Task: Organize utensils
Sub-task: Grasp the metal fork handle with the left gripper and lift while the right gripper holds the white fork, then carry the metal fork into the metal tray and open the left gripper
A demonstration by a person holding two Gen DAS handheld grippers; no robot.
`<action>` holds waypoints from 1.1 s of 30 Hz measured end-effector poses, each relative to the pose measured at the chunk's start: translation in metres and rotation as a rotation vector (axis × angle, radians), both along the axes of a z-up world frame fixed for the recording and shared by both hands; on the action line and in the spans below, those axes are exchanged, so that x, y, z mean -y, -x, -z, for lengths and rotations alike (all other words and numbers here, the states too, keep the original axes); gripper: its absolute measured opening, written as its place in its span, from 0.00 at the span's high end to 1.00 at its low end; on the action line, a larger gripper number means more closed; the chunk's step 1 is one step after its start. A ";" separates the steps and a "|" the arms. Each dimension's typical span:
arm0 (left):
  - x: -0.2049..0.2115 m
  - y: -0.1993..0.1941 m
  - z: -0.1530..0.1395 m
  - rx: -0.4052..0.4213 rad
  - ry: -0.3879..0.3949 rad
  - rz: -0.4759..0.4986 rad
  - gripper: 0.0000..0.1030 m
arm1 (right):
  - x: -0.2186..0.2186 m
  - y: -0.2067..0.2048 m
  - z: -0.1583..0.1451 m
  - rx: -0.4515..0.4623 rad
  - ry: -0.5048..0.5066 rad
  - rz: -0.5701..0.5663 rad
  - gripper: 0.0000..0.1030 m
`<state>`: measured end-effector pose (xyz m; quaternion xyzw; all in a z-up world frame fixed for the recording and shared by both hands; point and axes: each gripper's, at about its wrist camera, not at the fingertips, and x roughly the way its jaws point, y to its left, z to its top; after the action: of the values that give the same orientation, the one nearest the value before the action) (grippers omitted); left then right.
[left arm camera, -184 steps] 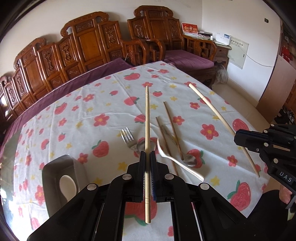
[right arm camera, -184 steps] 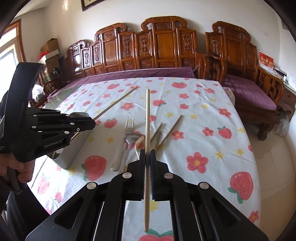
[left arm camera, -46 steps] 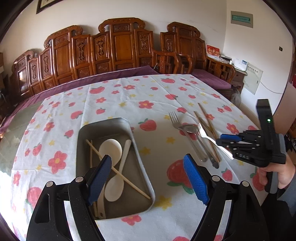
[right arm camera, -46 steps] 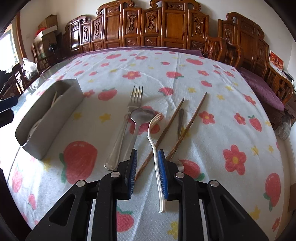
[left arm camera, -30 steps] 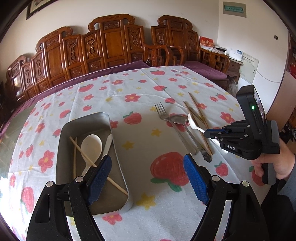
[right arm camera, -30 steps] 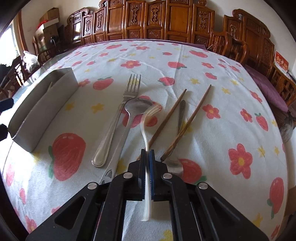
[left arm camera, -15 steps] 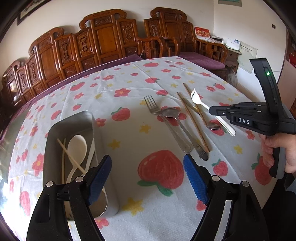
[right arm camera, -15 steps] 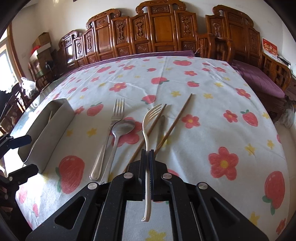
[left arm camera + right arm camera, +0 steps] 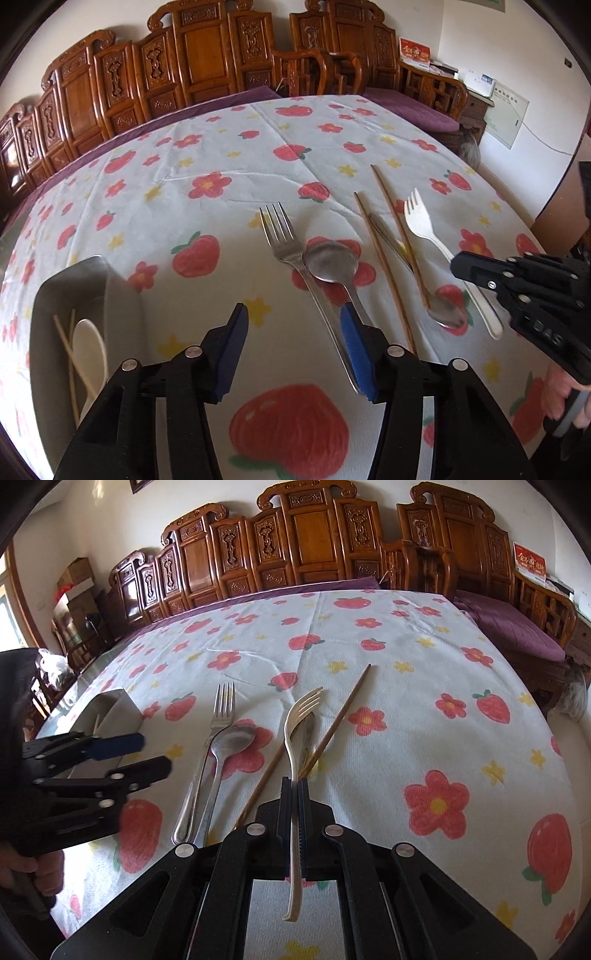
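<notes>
While the right gripper (image 9: 294,786) pinches the white fork (image 9: 297,723), the tray (image 9: 55,295) holds some; the left gripper (image 9: 291,332), closing on nothing, nears the metal fork (image 9: 280,236) and spoon (image 9: 330,262) ahead.

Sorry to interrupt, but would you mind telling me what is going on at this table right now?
A person with a gripper in each hand is sorting cutlery on the strawberry tablecloth. The right gripper is shut on a white plastic fork held off the cloth. The left gripper, whose jaws have just been closing, is open and empty over the handles of the metal fork and metal spoon. Dark chopsticks lie beside them. The metal tray already holds a white spoon and pale chopsticks.
</notes>
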<state>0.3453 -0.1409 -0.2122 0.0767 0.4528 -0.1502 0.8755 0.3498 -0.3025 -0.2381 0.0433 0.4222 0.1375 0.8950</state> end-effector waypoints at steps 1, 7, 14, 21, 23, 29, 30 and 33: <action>0.002 -0.005 0.003 -0.012 0.004 -0.002 0.57 | 0.001 -0.001 0.000 -0.002 -0.007 0.003 0.96; 0.012 -0.025 0.020 -0.071 0.015 -0.013 0.71 | 0.002 -0.003 -0.001 -0.006 -0.042 0.010 0.96; 0.019 -0.035 0.028 -0.089 0.016 -0.035 0.78 | -0.003 -0.002 -0.002 -0.007 -0.052 -0.001 0.96; 0.011 -0.035 0.025 -0.092 0.015 -0.052 0.94 | -0.006 -0.002 -0.001 -0.014 -0.055 -0.009 0.96; 0.007 -0.033 0.021 -0.086 0.017 -0.055 0.94 | -0.009 -0.001 -0.001 -0.014 -0.051 -0.016 0.96; -0.004 -0.024 0.005 -0.049 0.007 -0.062 0.94 | -0.017 -0.001 -0.002 -0.010 -0.046 -0.030 0.96; -0.005 -0.022 0.001 -0.043 0.005 -0.061 0.94 | -0.018 0.000 -0.003 -0.009 -0.047 -0.033 0.96; -0.007 -0.018 -0.009 -0.025 -0.001 -0.057 0.94 | -0.021 0.001 -0.005 -0.001 -0.050 -0.040 0.96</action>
<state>0.3631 -0.1343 -0.2034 0.0623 0.4657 -0.1257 0.8737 0.3490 -0.2813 -0.2329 0.0574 0.4197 0.1658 0.8905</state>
